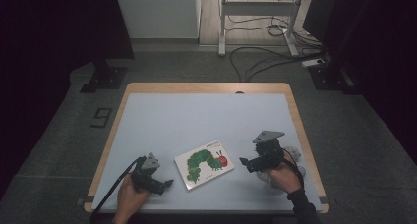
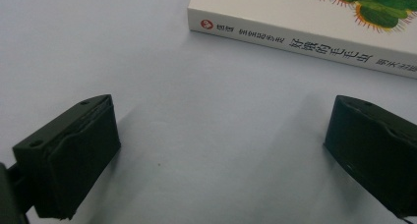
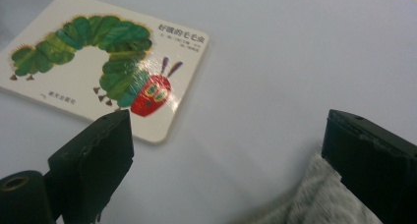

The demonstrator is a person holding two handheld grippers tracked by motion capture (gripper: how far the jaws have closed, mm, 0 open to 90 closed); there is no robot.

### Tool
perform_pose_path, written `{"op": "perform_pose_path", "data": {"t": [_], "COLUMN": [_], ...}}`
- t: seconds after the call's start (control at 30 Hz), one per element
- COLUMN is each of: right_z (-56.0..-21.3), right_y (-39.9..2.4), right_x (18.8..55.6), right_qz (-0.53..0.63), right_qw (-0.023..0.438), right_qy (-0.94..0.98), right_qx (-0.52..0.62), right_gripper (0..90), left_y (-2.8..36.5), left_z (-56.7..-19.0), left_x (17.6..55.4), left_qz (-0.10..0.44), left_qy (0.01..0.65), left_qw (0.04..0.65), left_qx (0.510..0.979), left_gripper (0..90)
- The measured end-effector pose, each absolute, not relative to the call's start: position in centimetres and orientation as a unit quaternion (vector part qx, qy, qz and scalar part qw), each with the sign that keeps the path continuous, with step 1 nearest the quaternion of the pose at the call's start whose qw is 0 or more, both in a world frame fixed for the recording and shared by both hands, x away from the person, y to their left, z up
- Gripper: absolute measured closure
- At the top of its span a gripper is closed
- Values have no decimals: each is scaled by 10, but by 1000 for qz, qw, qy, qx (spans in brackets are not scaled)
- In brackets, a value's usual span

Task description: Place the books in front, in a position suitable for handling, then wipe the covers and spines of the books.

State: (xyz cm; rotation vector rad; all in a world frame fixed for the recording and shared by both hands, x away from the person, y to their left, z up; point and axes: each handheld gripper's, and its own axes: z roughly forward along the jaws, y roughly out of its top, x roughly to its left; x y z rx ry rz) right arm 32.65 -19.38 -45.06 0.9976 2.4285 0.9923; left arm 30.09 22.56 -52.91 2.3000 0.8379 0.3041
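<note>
High view overhead, far; gripper views low, close; all share book (image 1: pixel 204 163).

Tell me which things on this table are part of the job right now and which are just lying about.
Part of the job:
- white hard-cover picture book with a green caterpillar, lying flat, cover up
- left claw, open, facing the book's spine
- right claw, open, facing the book

Lying about:
- grey fuzzy cloth under the right hand
- cables on the floor beyond the pale blue table top

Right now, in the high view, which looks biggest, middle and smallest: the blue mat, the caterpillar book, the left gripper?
1. Blue mat.
2. Caterpillar book.
3. Left gripper, though it looks close to the book in size.
</note>
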Motion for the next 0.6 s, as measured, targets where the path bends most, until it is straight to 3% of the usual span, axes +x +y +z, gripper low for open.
{"op": "perform_pose_path", "data": {"t": [0.6], "right_z": [-456], "right_y": [-255], "right_x": [316], "right_qz": [313], "right_qw": [209], "right_qy": [820], "right_qx": [431], "right_gripper": [3], "left_y": [226], "left_z": [-529], "left_x": [301], "left_qz": [116], "left_qy": [320], "left_qw": [331], "left_qx": [880], "left_gripper": [0]}}
